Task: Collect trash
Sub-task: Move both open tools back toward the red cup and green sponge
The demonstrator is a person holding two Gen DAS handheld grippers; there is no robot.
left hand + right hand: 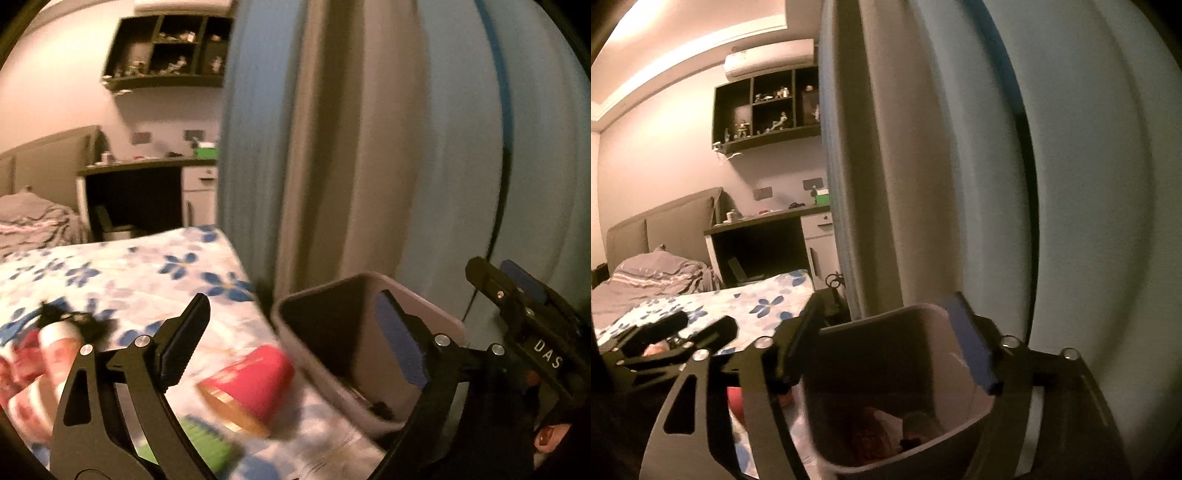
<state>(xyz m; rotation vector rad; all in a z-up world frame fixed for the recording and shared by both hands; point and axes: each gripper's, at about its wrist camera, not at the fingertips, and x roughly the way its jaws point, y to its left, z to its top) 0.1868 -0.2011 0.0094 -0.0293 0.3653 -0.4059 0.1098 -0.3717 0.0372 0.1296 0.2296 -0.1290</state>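
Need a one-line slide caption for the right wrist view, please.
Open right gripper poised above the trash bin, litter already inside, beside the floral-covered table.

bin [886, 373] mouth lies open; curtain [923, 184] crowds close behind it.

the only readable text is "das", in white capital letters on the black body of the right hand-held gripper [524, 299], seen at the right edge of the left wrist view. the cups' red print is too blurred to read.
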